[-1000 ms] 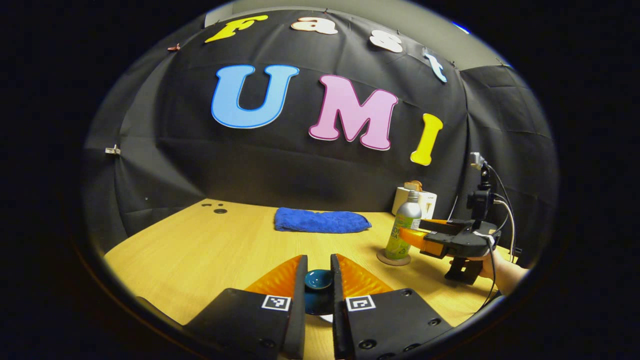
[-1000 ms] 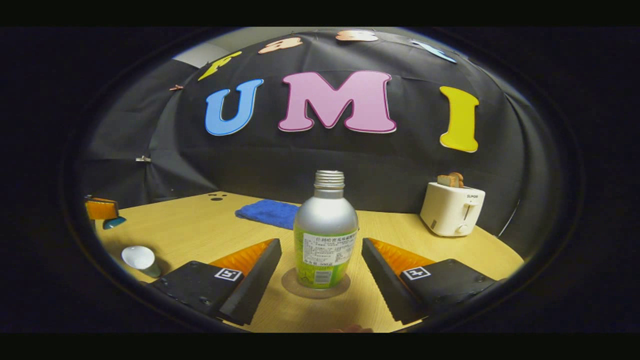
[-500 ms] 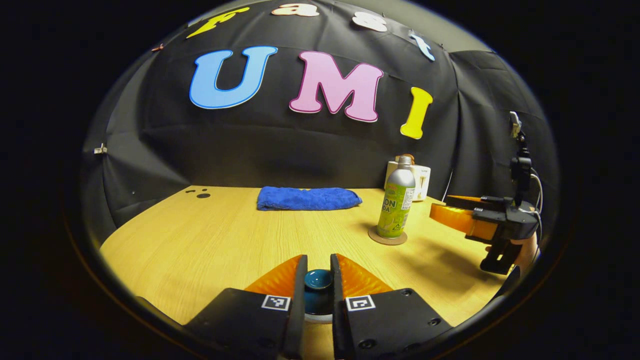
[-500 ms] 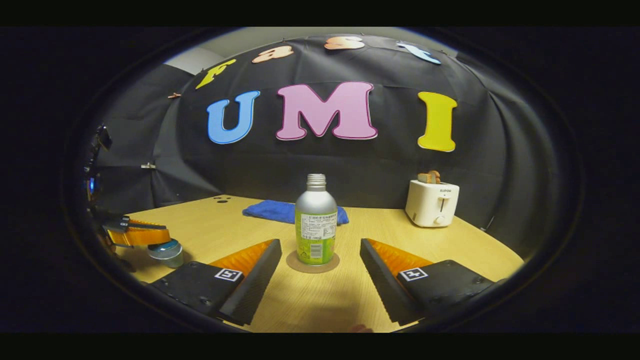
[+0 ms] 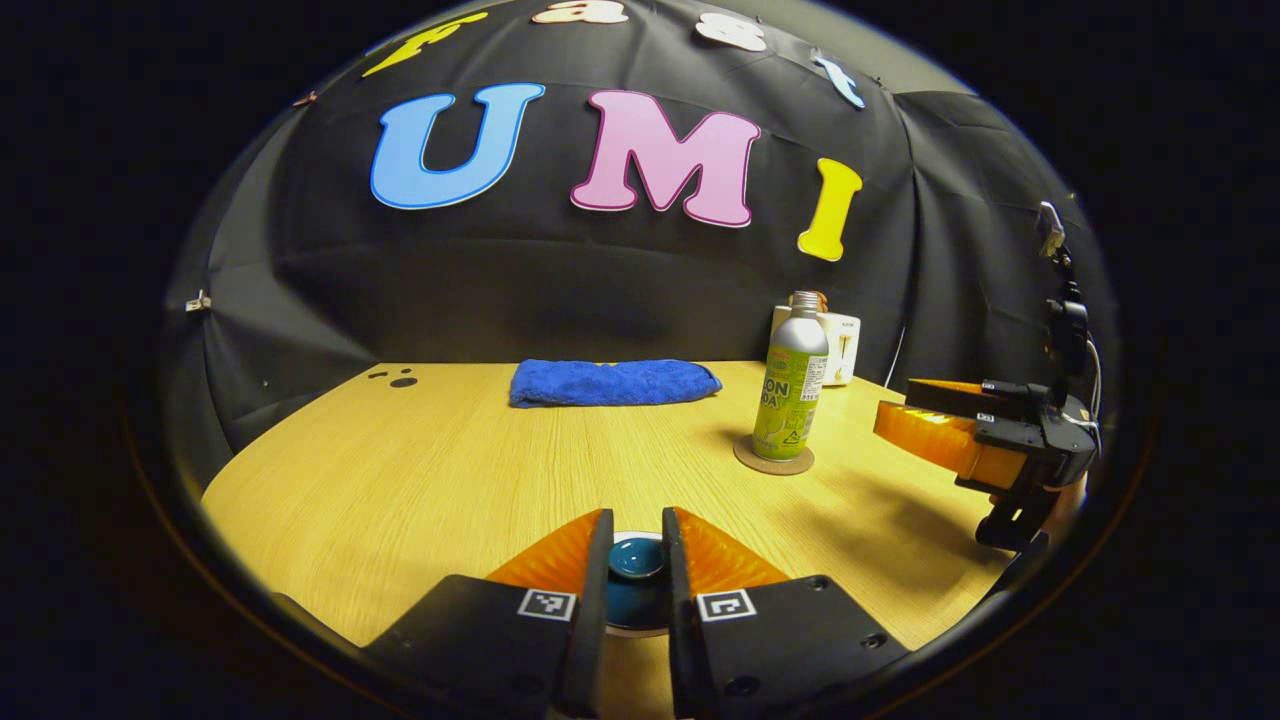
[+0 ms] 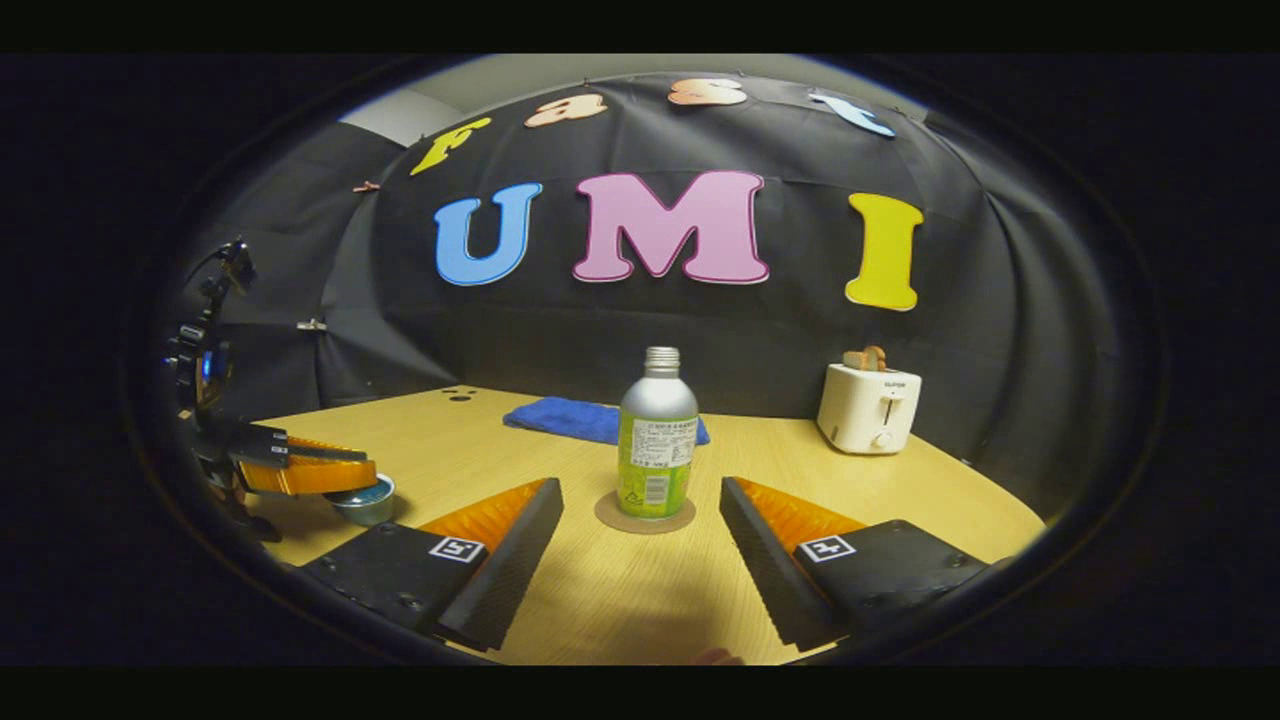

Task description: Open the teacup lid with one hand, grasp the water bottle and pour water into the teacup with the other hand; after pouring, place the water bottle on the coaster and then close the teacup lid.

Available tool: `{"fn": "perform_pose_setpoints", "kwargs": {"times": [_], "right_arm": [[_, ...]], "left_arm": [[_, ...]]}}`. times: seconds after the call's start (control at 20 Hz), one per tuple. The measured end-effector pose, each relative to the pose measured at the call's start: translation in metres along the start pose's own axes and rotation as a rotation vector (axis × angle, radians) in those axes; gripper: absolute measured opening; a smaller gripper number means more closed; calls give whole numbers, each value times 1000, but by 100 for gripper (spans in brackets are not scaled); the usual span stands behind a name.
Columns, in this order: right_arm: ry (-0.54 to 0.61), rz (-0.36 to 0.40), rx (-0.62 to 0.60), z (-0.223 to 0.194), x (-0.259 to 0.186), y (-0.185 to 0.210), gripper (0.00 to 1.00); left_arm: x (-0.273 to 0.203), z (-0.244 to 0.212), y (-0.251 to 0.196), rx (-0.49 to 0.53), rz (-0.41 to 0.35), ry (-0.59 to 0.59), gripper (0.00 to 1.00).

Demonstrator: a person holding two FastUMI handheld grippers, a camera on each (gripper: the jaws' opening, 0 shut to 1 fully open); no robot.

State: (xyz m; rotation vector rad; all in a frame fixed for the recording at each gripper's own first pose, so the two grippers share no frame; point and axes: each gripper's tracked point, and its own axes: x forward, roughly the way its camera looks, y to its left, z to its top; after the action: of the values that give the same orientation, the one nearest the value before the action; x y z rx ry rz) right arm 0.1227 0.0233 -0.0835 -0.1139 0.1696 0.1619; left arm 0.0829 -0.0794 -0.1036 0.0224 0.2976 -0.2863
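My left gripper (image 5: pixel 637 517) is shut on the knob of the teal teacup lid (image 5: pixel 637 558), which rests on the pale teacup (image 6: pixel 367 508) at the near left of the table. In the right gripper view the left gripper (image 6: pixel 362 466) sits over that cup. The silver and green water bottle (image 6: pixel 657 445) stands upright, uncapped, on a round cork coaster (image 6: pixel 645 517). My right gripper (image 6: pixel 641 497) is open, a little short of the bottle and touching nothing. It also appears at the right of the left gripper view, the right gripper (image 5: pixel 895 405) apart from the bottle (image 5: pixel 792 375).
A folded blue towel (image 5: pixel 612 382) lies at the back of the wooden table (image 5: pixel 450 470). A white toaster (image 6: pixel 868 405) with bread in it stands at the back right. Small dark spots (image 5: pixel 400 380) mark the far left corner.
The left gripper brought the lid down from above onto the teacup. The right gripper drew back from the bottle, which stays on the coaster.
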Motion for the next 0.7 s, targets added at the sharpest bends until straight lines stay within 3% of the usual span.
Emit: {"fn": "perform_pose_setpoints", "kwargs": {"times": [0.05, 0.1, 0.25, 0.4, 0.55, 0.7], "right_arm": [[8, 4, 12, -3, 0, 2, 98], [12, 5, 21, -5, -1, 3, 98], [30, -3, 30, -8, -7, 4, 98], [24, -25, 37, -1, -17, 0, 98], [0, -94, 50, 13, -32, -10, 98], [-41, -125, 83, 25, -53, -10, 98]], "left_arm": [[-1, 0, 0, -1, -1, 0, 35], [-2, 0, 1, -3, 6, 0, 34], [-8, 8, 8, -10, 34, -27, 55], [-15, 24, 9, -39, 40, -73, 94], [-34, 46, 11, -66, 60, -140, 96], [-61, 74, 17, -50, 133, -248, 96]]}}
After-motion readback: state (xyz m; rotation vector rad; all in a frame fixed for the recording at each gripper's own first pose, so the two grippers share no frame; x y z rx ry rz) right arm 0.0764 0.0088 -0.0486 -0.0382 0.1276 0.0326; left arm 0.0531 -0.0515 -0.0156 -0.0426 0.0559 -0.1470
